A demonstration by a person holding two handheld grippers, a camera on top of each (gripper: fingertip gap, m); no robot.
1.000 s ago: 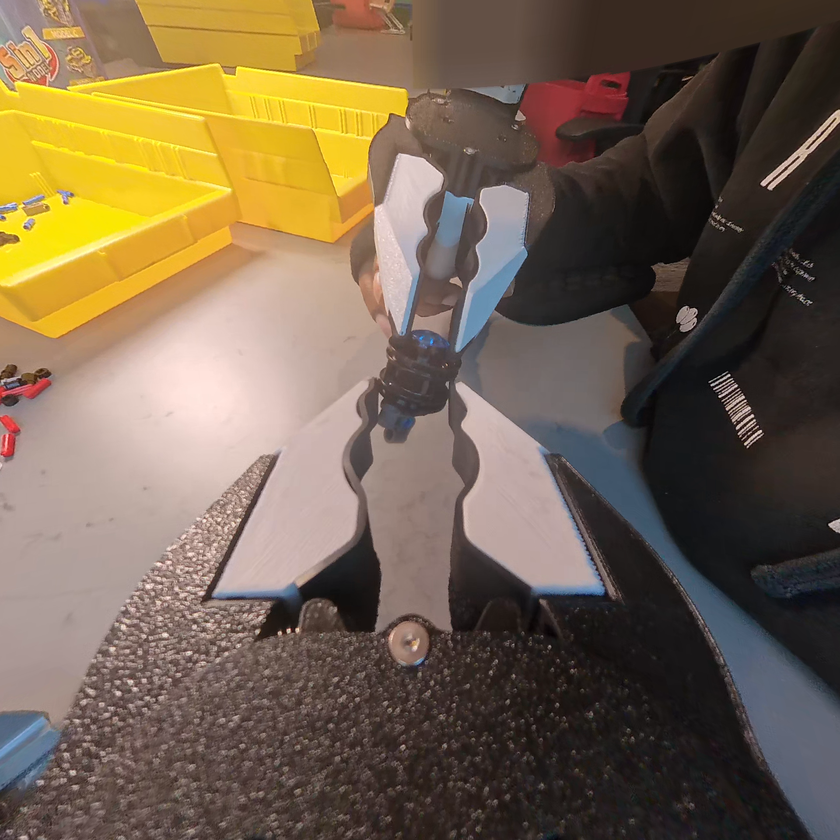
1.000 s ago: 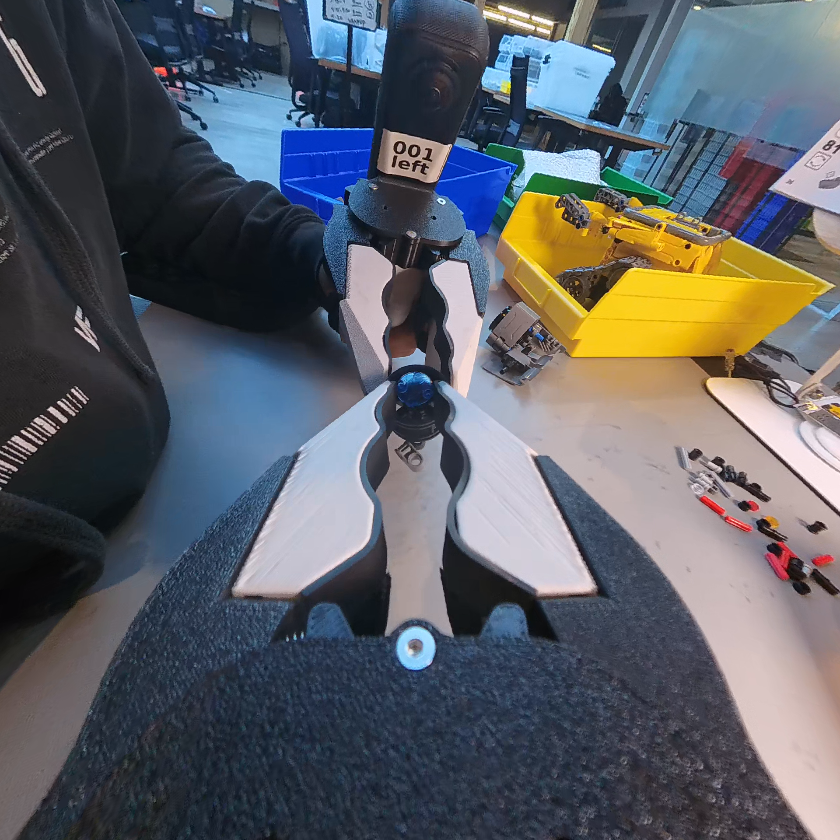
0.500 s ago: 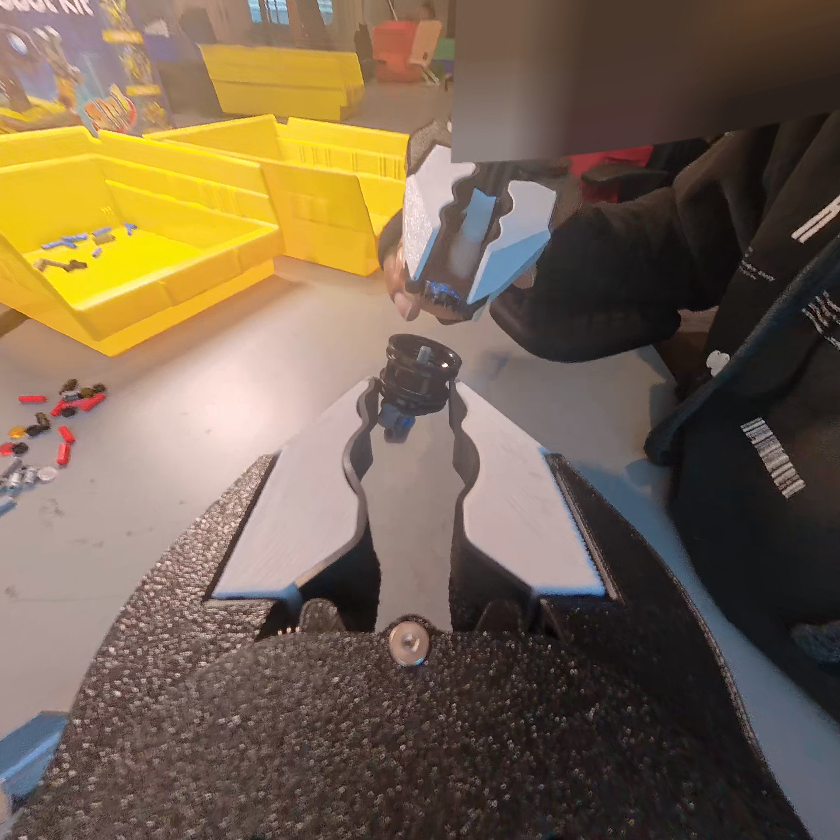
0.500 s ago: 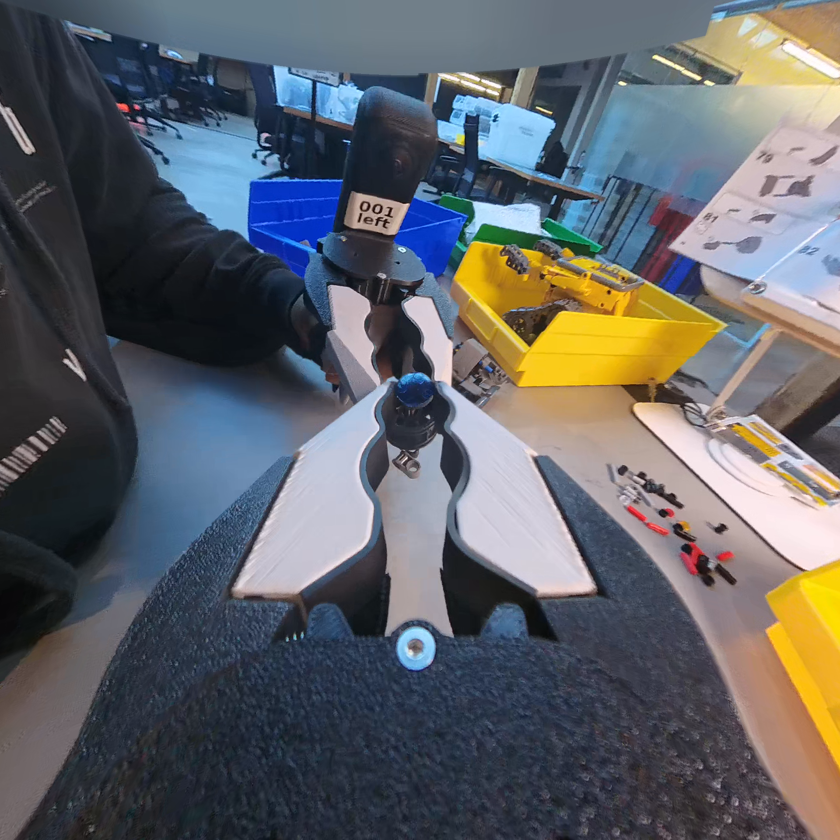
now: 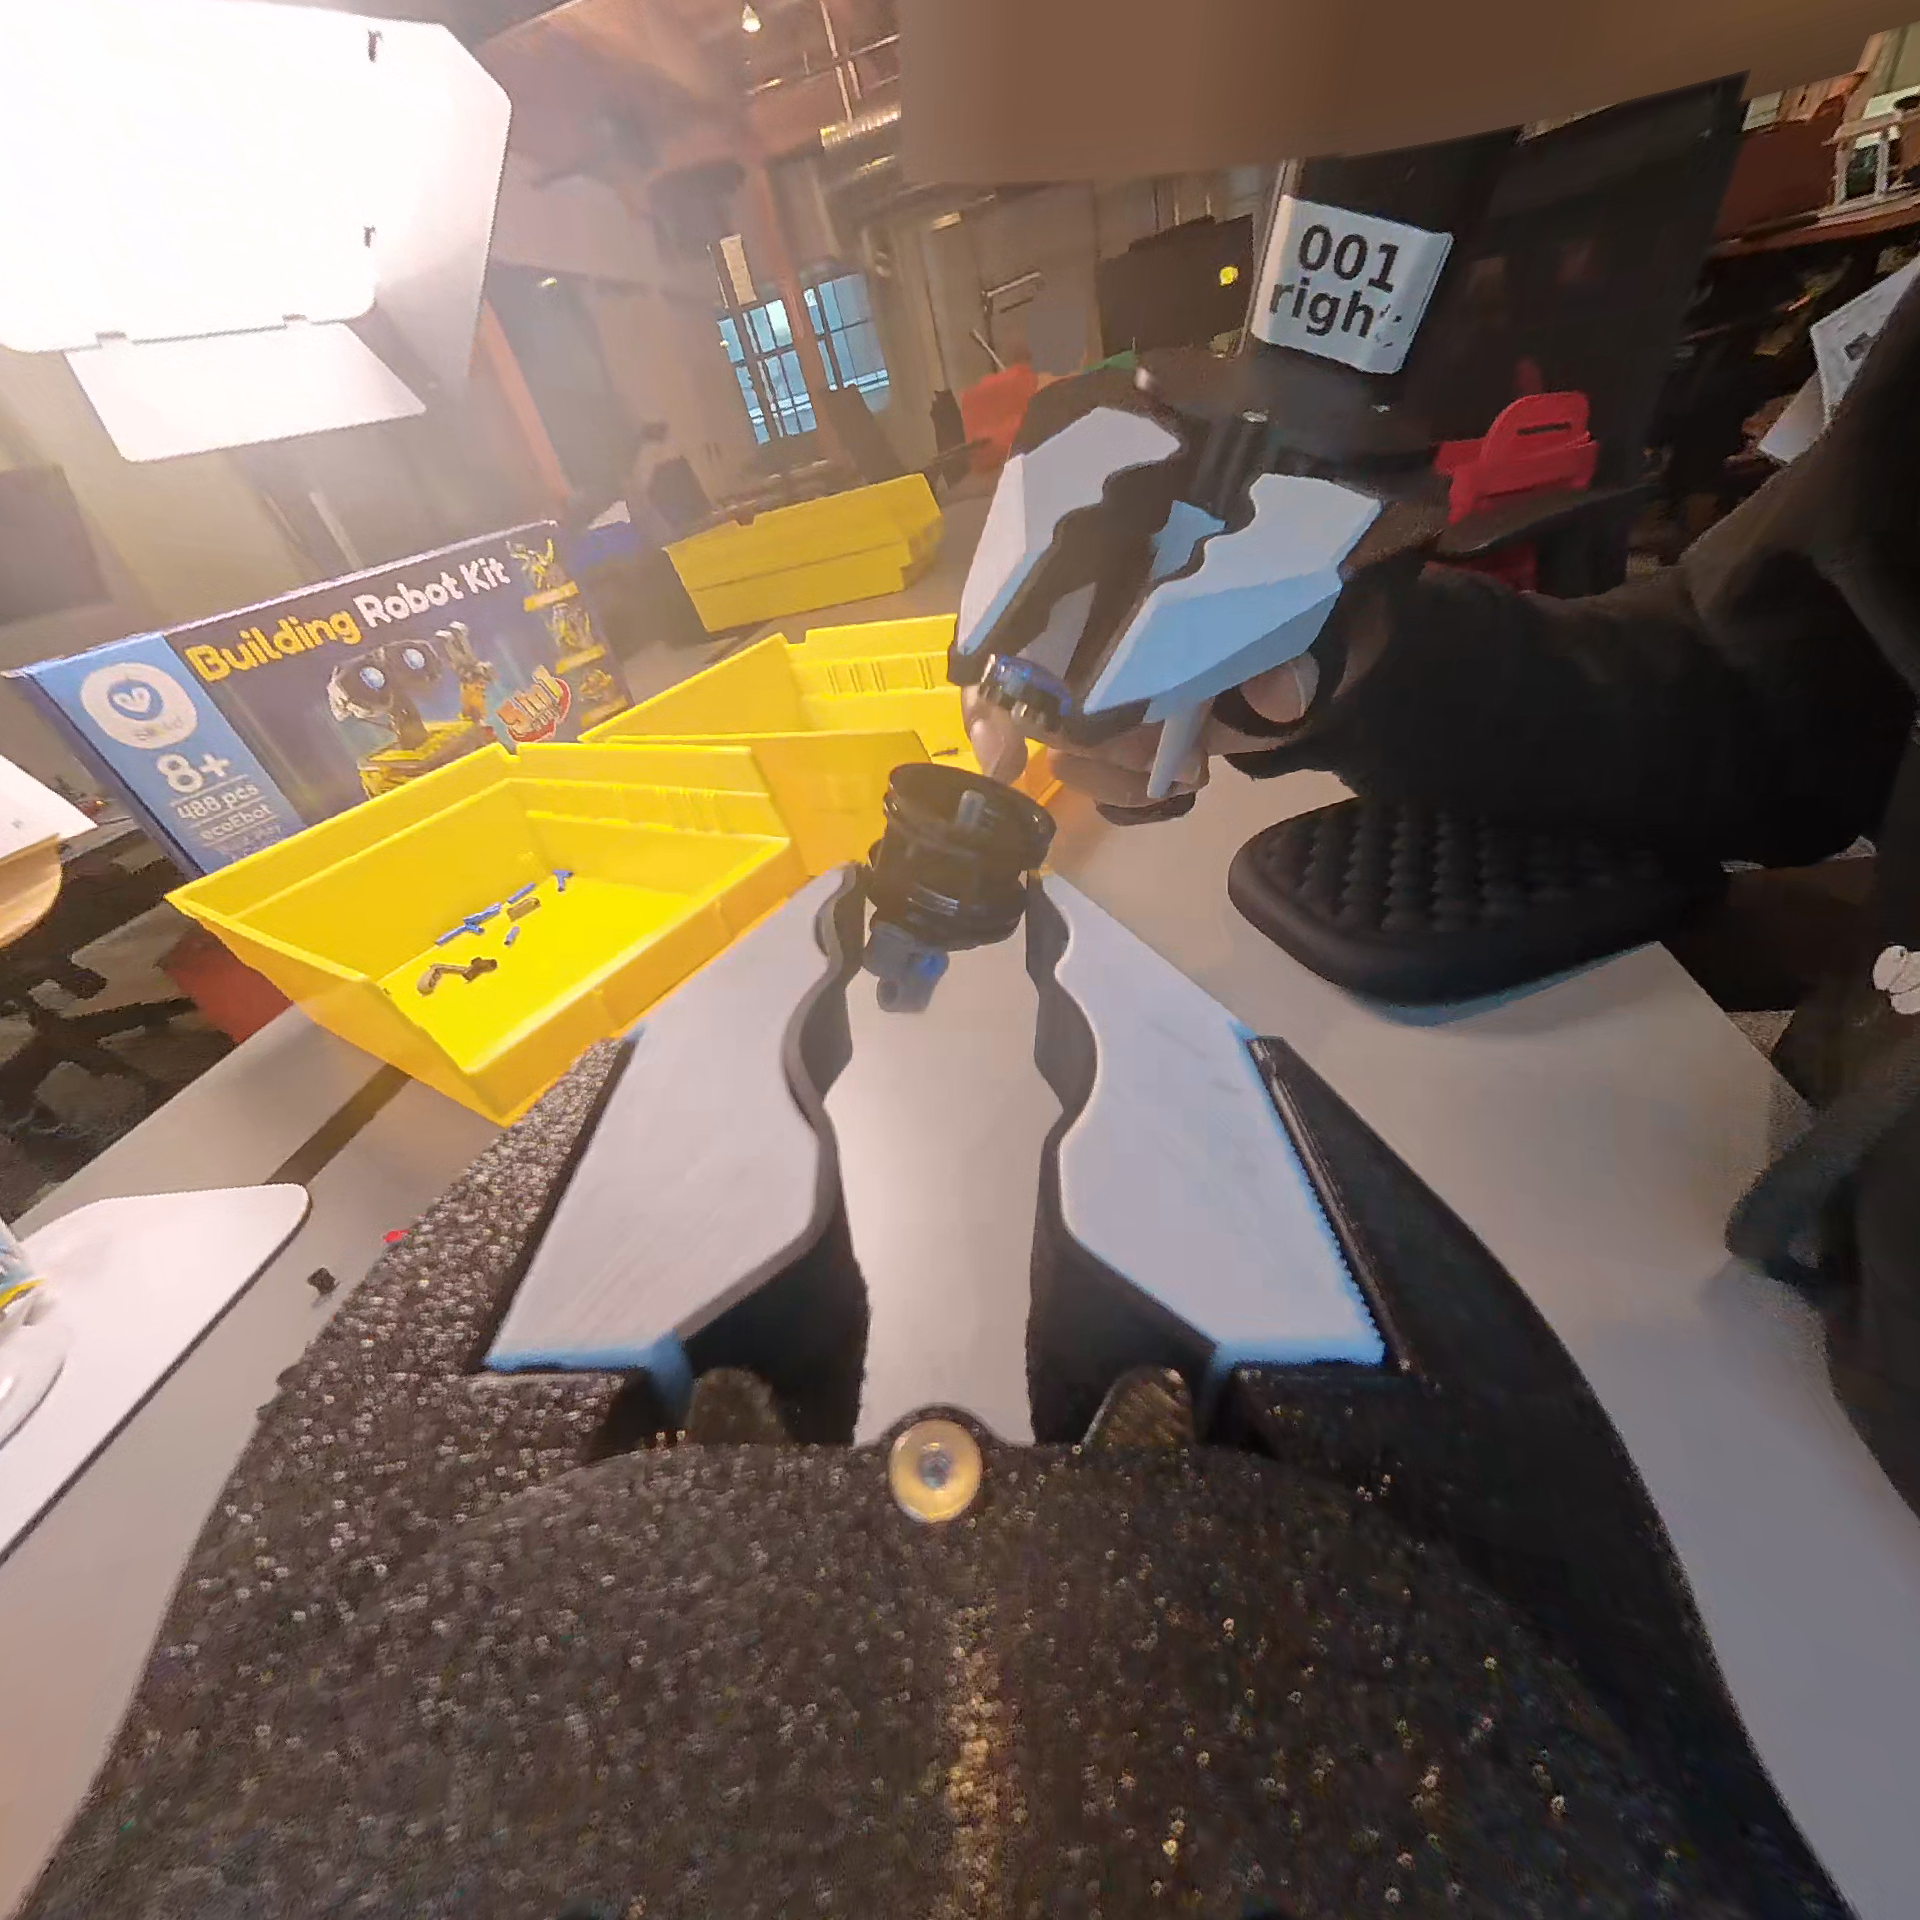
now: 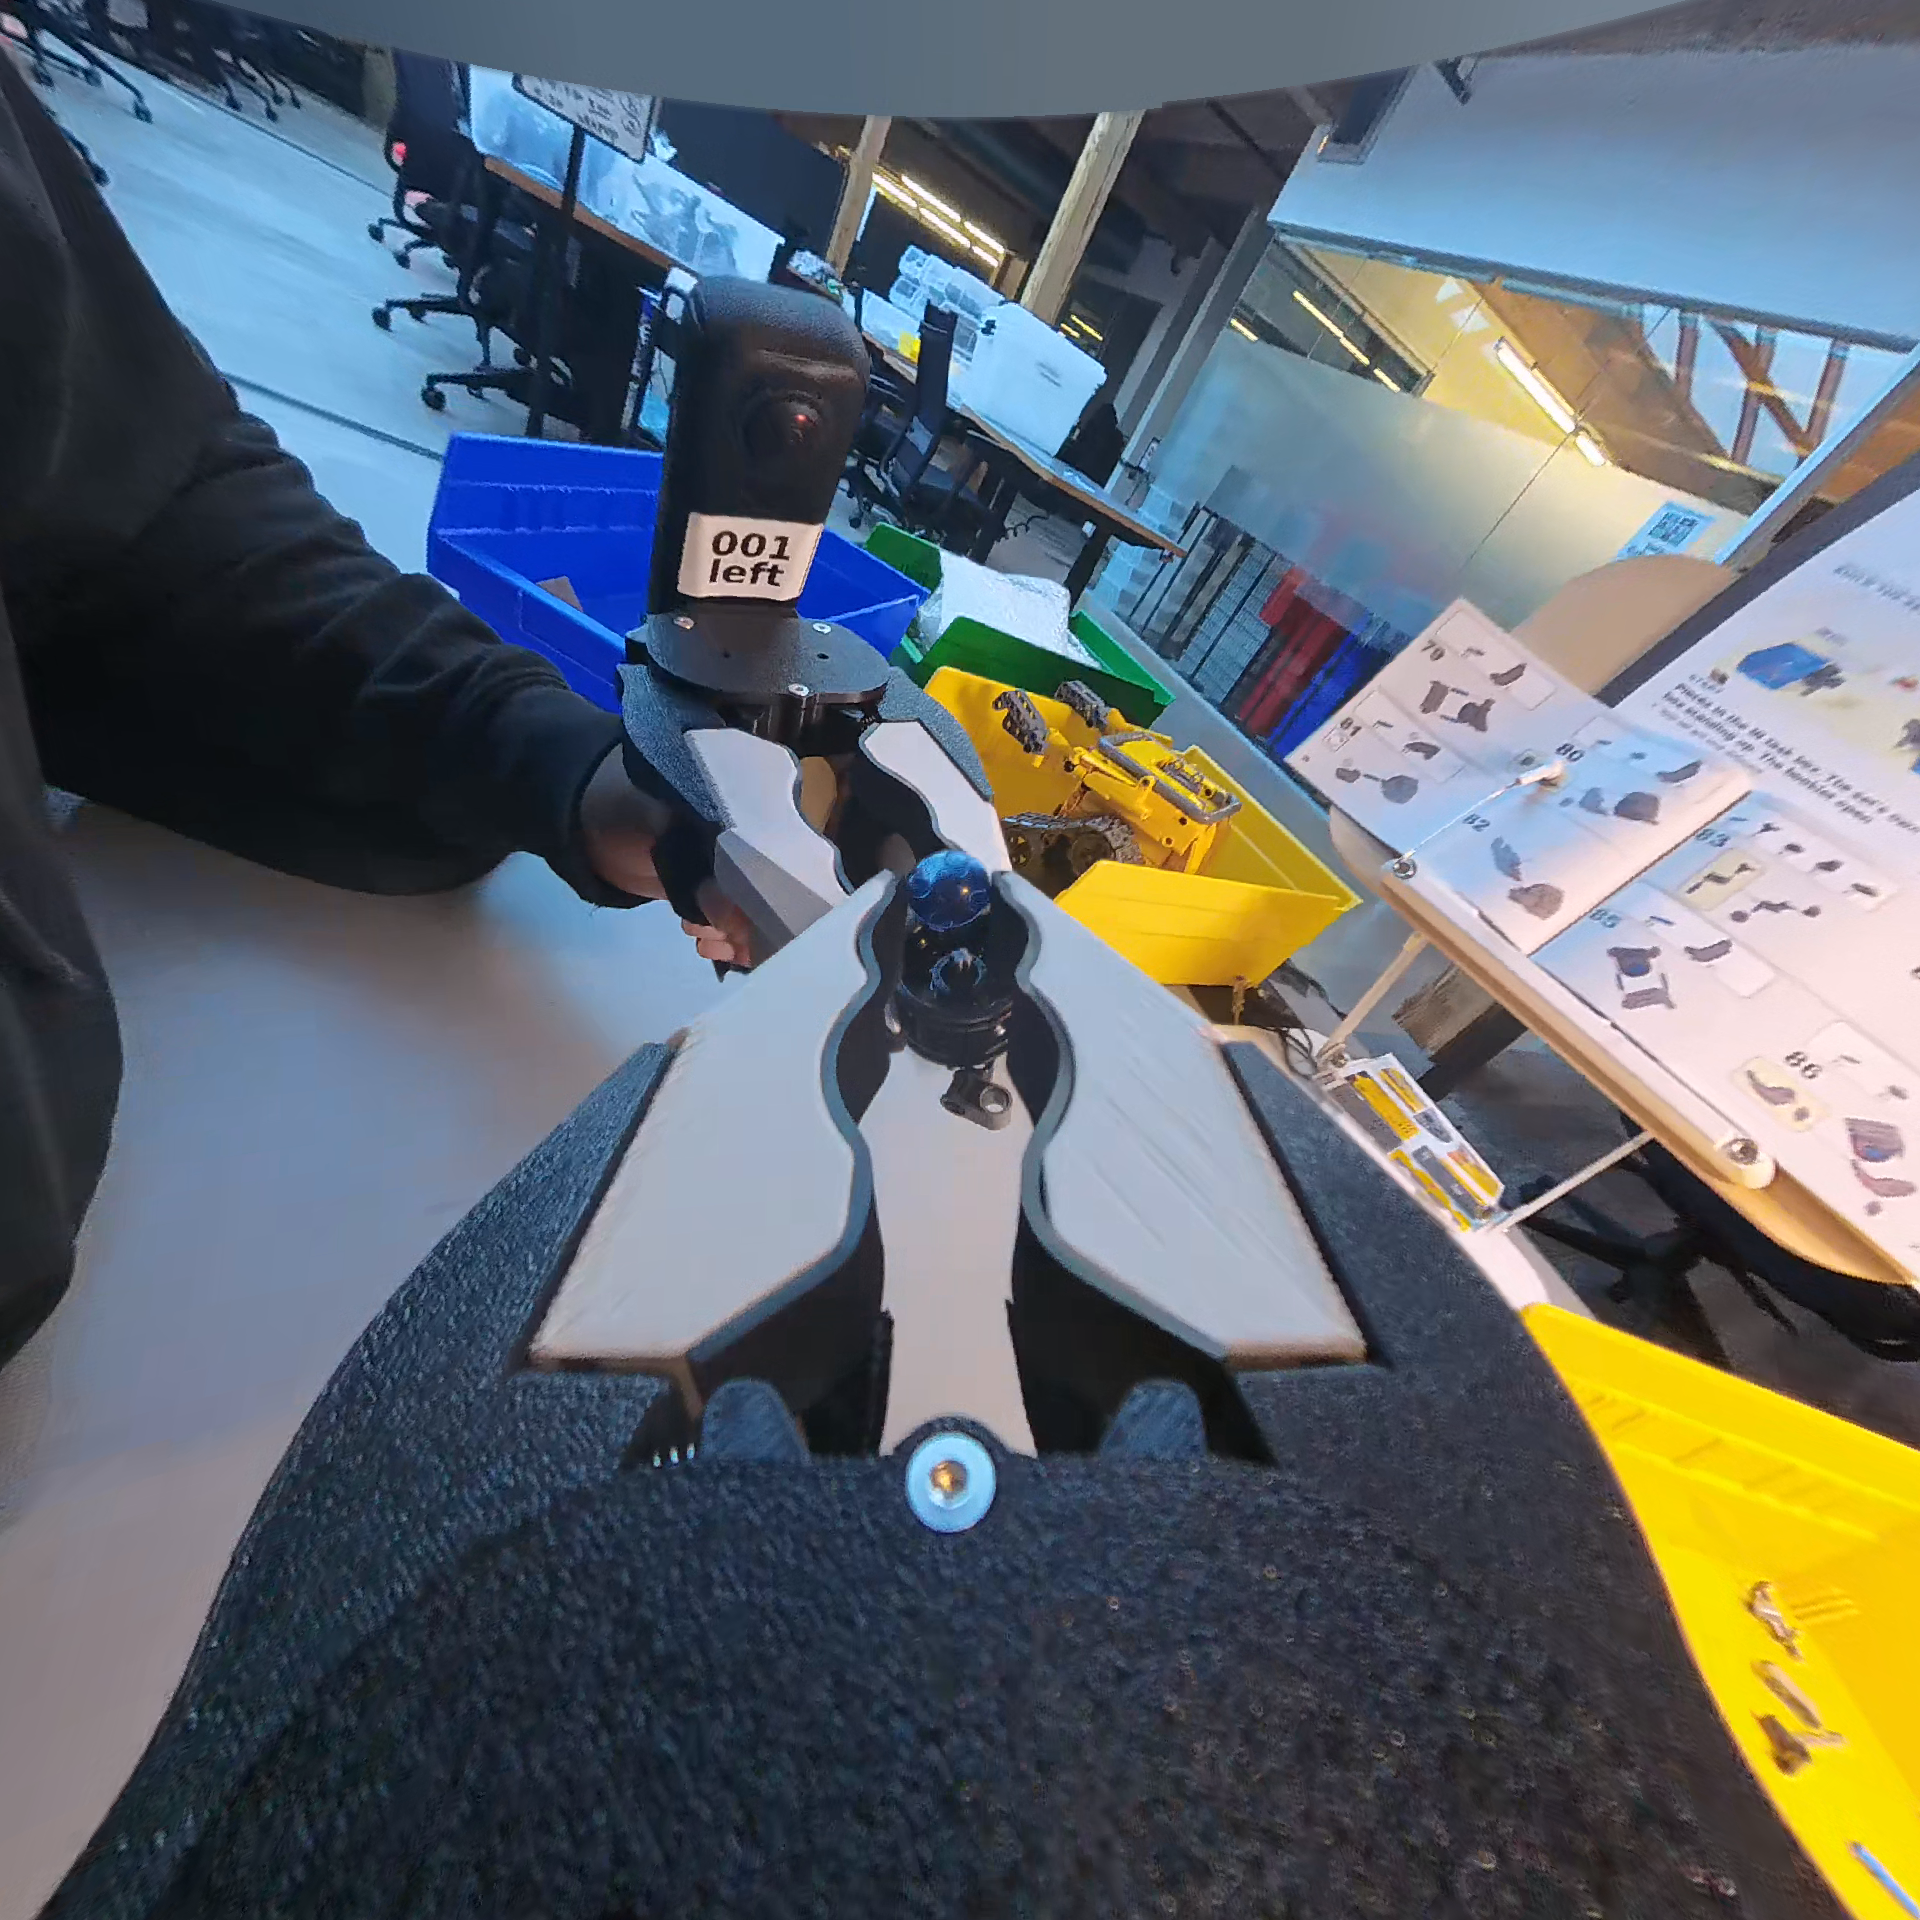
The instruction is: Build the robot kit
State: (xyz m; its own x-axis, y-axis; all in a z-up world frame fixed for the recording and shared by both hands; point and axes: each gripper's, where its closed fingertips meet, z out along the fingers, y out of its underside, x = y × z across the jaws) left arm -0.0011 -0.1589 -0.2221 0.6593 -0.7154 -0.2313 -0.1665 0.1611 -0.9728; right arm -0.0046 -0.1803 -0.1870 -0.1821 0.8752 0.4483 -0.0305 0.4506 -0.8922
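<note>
My left gripper (image 5: 945, 883) is shut on a black round cup-shaped piece (image 5: 961, 842) with a blue connector under it, held above the grey table (image 5: 1507, 1091). My right gripper (image 5: 1039, 691) hovers just above and to the right of it. It is shut on a black ribbed piece with a blue dome (image 5: 1013, 686). In the right wrist view that domed piece (image 6: 948, 904) sits between my right gripper's (image 6: 948, 883) tips. The left gripper's fingers (image 6: 774, 831) show just behind, their tips hidden. The two pieces are apart.
Yellow bins (image 5: 499, 904) and a building-kit box (image 5: 343, 675) stand to the left, with a white board (image 5: 135, 1278) at the near left. A yellow bin with a tracked model (image 6: 1132, 800), blue (image 6: 540, 540) and green (image 6: 997, 655) bins and an instruction booklet on a stand (image 6: 1621, 831) lie to the right. A black-sleeved arm (image 6: 260, 644) holds the left gripper. The grippers are tip to tip, or close to it.
The two pieces were pressed together one second ago. They have come apart, and my right gripper has lifted up and away with the blue-domed piece. Both grippers have tilted upward.
</note>
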